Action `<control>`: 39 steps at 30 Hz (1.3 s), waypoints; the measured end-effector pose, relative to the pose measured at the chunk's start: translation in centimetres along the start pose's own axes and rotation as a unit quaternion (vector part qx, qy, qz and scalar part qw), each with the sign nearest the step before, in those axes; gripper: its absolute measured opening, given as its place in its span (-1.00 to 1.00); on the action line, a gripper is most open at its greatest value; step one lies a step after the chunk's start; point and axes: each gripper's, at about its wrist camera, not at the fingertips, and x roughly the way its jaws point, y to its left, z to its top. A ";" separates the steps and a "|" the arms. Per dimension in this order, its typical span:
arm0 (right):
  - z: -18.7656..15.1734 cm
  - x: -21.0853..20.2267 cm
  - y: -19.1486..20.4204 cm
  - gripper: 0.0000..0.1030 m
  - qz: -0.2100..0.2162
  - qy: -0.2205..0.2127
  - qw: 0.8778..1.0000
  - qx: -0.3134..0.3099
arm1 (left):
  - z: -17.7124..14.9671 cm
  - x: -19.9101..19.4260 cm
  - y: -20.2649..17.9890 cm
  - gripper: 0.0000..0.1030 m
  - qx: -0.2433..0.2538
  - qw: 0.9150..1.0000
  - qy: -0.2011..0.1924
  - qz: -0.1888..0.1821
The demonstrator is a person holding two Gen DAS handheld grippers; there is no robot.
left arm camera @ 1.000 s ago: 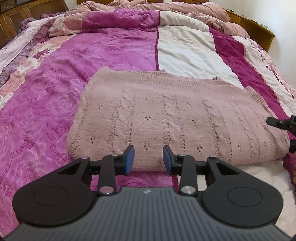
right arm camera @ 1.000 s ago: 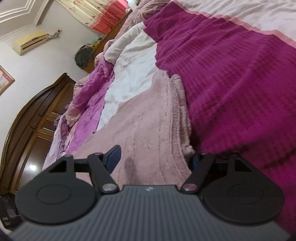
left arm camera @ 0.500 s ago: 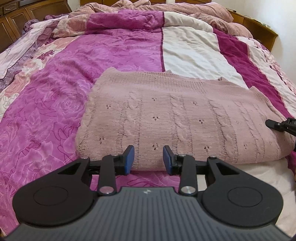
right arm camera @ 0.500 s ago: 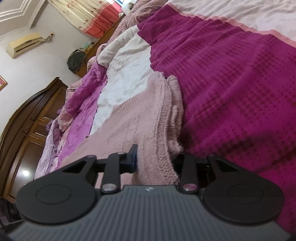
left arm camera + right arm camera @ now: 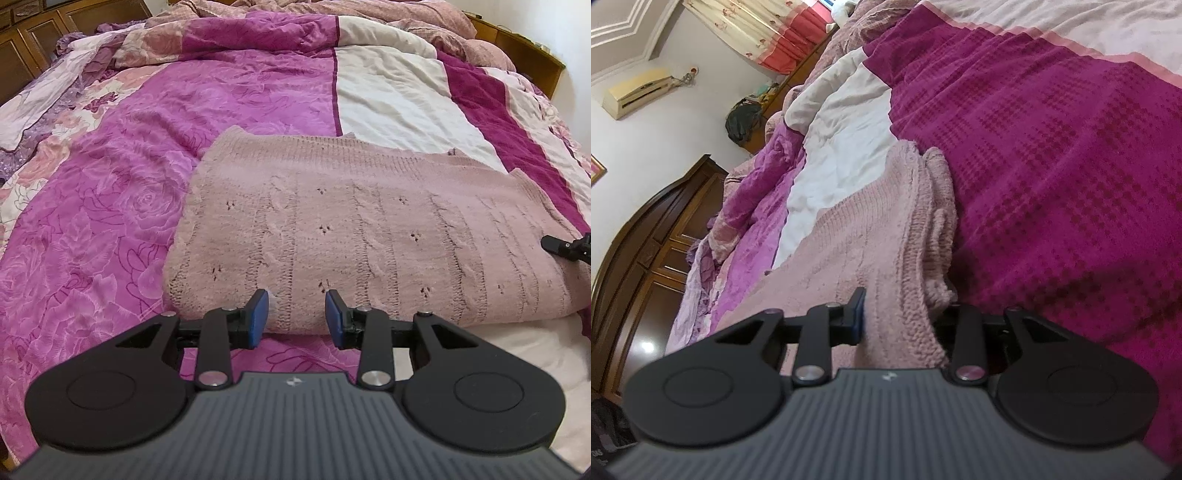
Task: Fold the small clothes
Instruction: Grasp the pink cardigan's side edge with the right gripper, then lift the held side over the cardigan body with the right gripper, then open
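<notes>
Soft even daylight, edges bowed (near foreground slightly blurred)

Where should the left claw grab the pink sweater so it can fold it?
Probably the thick near folded edge of the pink knit sweater, right in front of the open left claw. Come in low from the near side: that edge bulges off the bedspread, so one finger can slide under.

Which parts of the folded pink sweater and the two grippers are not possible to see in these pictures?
- Left wrist view: the right gripper is cut off by the frame edge.
- Right wrist view: the right finger pad is hidden behind the folded pink knitted sweater's edge.
- Both views: the sweater's underside and inner layers are hidden by its top layer.
</notes>
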 end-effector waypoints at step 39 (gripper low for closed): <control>0.4 0.6 16.5 -0.50 0.087 -0.028 0.991 -0.102 | -0.6 -4.7 4.5 -0.19 0.002 0.998 -0.047 0.038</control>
